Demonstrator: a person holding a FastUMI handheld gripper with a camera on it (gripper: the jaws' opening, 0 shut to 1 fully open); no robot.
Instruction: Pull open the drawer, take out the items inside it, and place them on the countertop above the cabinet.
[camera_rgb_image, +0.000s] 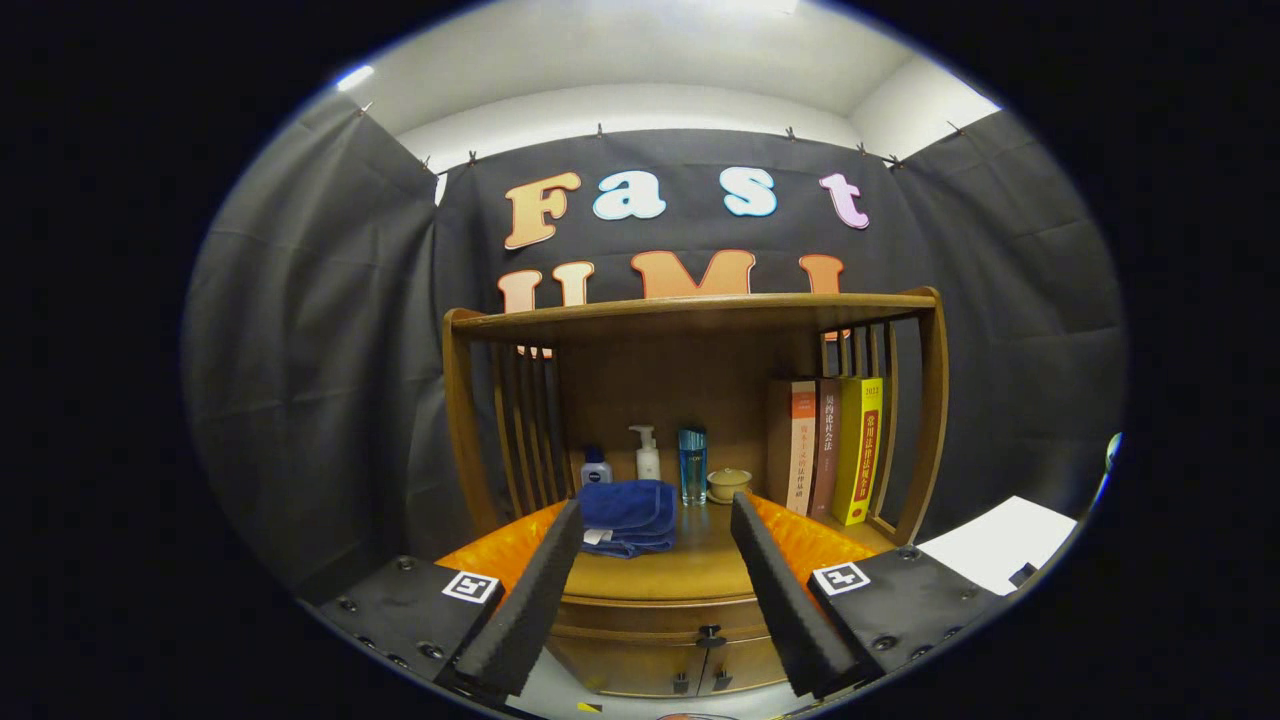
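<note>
A small wooden cabinet stands ahead of me, with its countertop (690, 570) between and beyond my fingers. Below the countertop's front edge sits the drawer (650, 620), closed, with a small dark knob (711, 634) in its middle. My gripper (655, 520) hovers open in front of and above the drawer, with nothing between the fingers. The left finger (530, 600) and right finger (780, 600) frame the countertop. A folded blue towel (630, 517) lies on the countertop just past the left fingertip. What lies inside the drawer is hidden.
At the back of the countertop stand a small dark-capped bottle (596, 467), a white pump bottle (647, 455), a blue bottle (692, 465) and a small lidded cup (728, 484). Three books (828, 450) lean at the right. A wooden shelf (700, 310) roofs the space. Two small doors (690, 675) sit under the drawer.
</note>
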